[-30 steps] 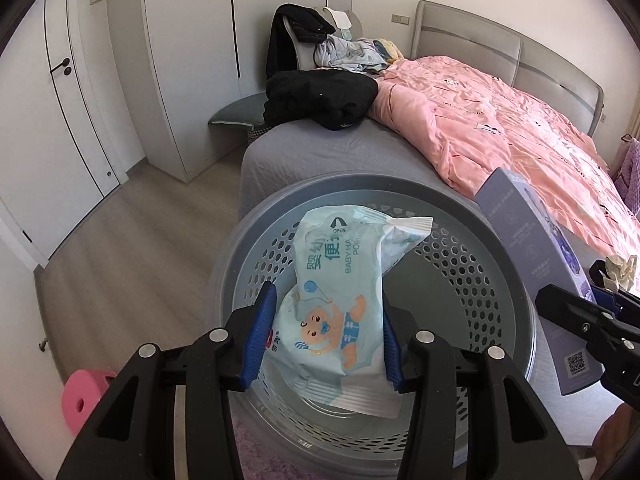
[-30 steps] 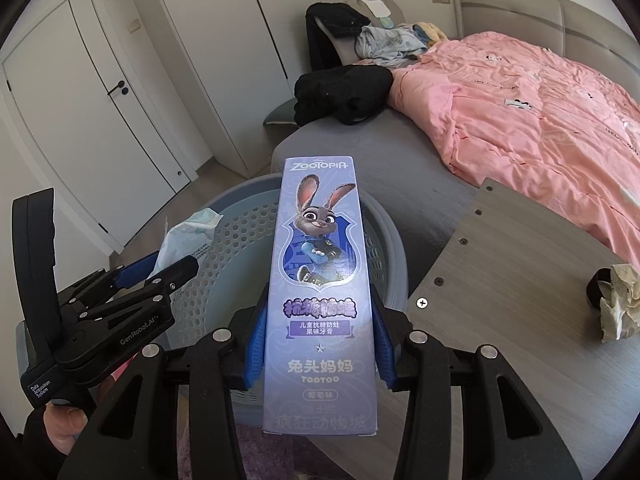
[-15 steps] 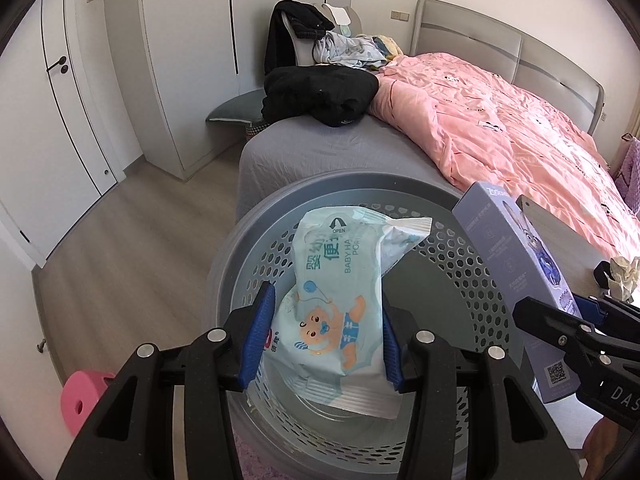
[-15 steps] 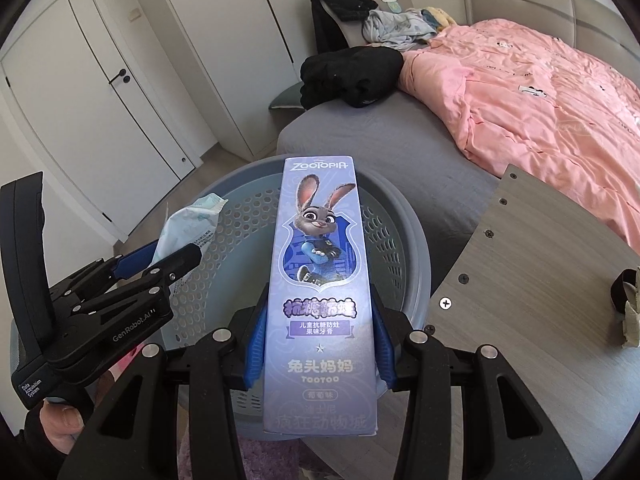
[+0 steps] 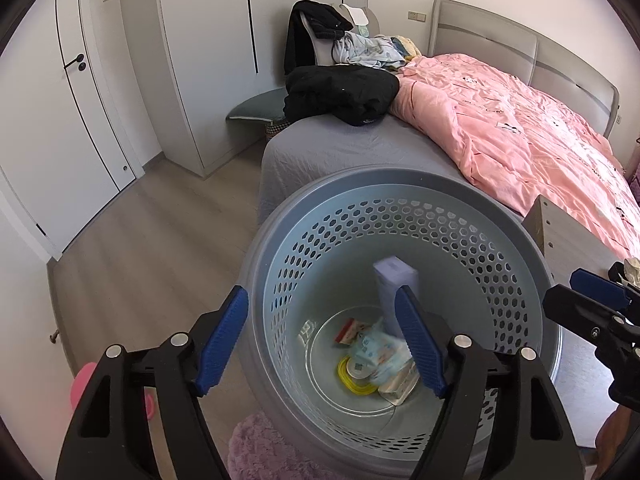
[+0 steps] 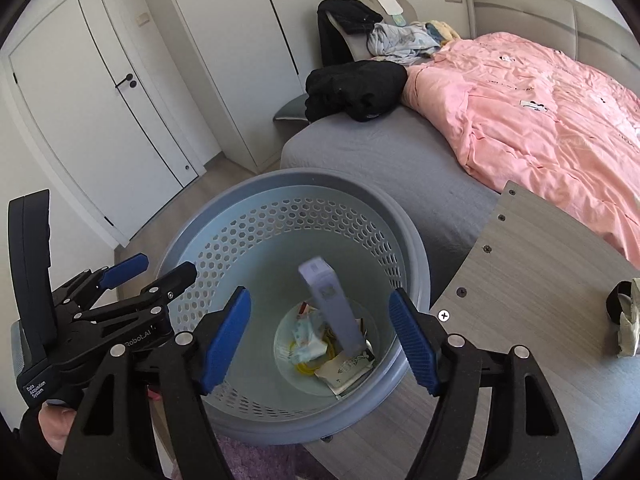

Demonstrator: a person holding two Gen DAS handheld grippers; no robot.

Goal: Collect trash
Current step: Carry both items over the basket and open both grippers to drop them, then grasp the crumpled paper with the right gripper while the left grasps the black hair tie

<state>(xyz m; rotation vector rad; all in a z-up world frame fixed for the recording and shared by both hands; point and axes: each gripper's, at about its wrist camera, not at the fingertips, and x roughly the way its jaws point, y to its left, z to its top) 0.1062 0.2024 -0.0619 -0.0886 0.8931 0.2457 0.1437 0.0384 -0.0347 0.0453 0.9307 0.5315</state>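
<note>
A grey perforated basket point(image 5: 400, 184) stands on the floor by the bed; it also shows in the right wrist view point(image 6: 288, 184). Inside, a purple toothpaste box point(image 5: 394, 284) stands tilted, blurred, also seen from the right wrist point(image 6: 332, 308). A light-blue wipes pack point(image 5: 380, 354) lies on the bottom with other wrappers, also visible from the right wrist point(image 6: 308, 340). My left gripper point(image 5: 322, 340) is open and empty above the basket. My right gripper point(image 6: 320, 340) is open and empty above it too. A crumpled paper point(image 6: 628, 320) lies on the wooden table point(image 6: 540, 280).
A bed with a pink duvet point(image 5: 520, 128) and black clothes point(image 5: 340, 92) lies behind the basket. White wardrobes point(image 5: 200, 60) and a door point(image 6: 100, 120) stand at the left. A pink stool point(image 5: 80, 380) and a purple rug point(image 5: 260, 452) are on the floor.
Both grippers have opened. The wipes pack and the toothpaste box have dropped from them into the basket.
</note>
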